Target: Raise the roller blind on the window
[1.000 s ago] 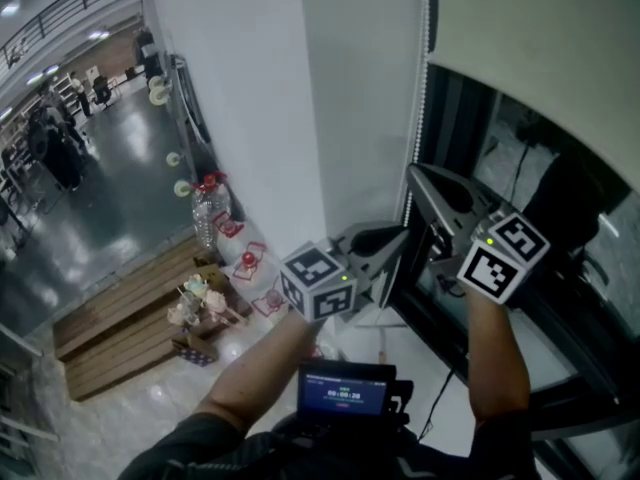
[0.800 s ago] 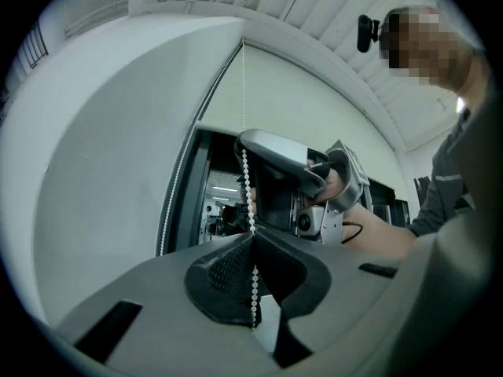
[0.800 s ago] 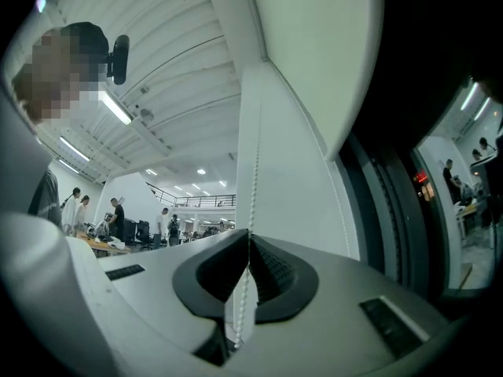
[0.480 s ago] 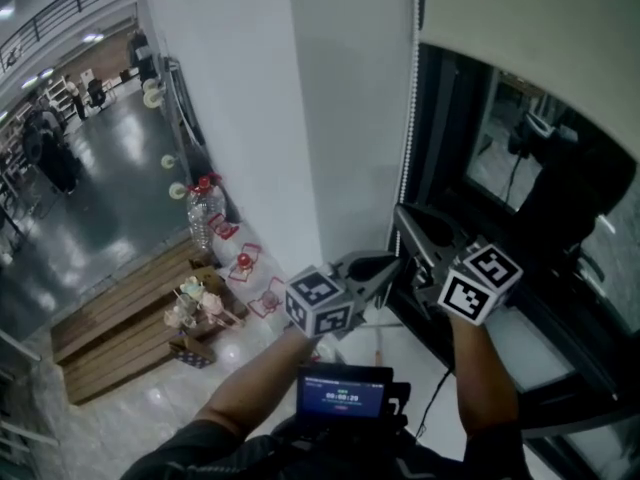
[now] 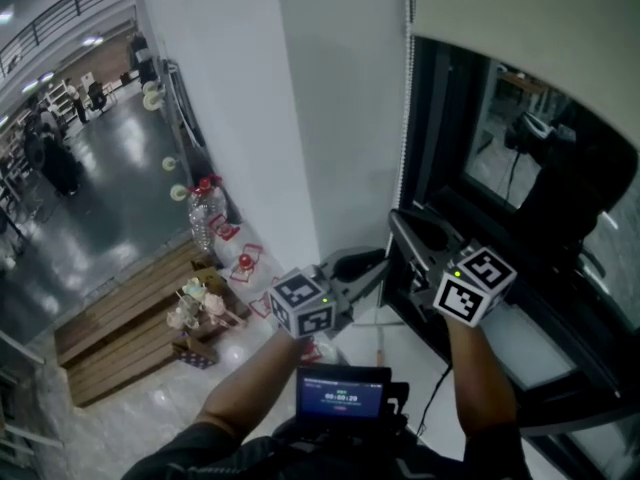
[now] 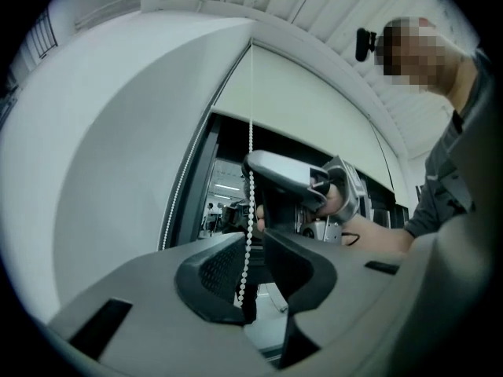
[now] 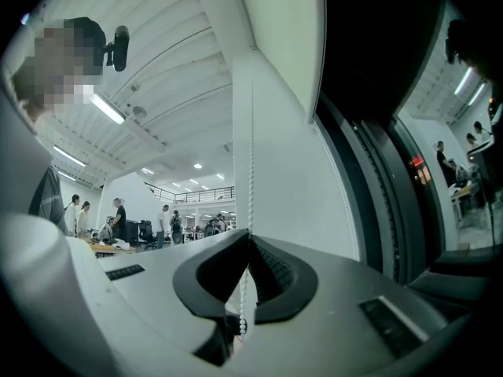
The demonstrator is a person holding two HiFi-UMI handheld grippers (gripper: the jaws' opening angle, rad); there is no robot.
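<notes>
Head view: roller blind point(image 5: 520, 28) partly raised, its lower edge still crossing the upper window point(image 5: 520, 198); more pulling is probably needed. Right claw point(image 5: 398, 224) is clamped on the bead chain point(image 5: 405, 118) beside the wall point(image 5: 330, 118); left claw point(image 5: 378, 261) stands open around the chain just below. There is clear room beneath for a downward pull

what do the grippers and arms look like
Both the left gripper and right gripper are pale grey with wedge-shaped jaws and dark ribbed pads. Each carries a white cube of black square markers with a green light. Forearms are bare; the person wears a dark grey top.
</notes>
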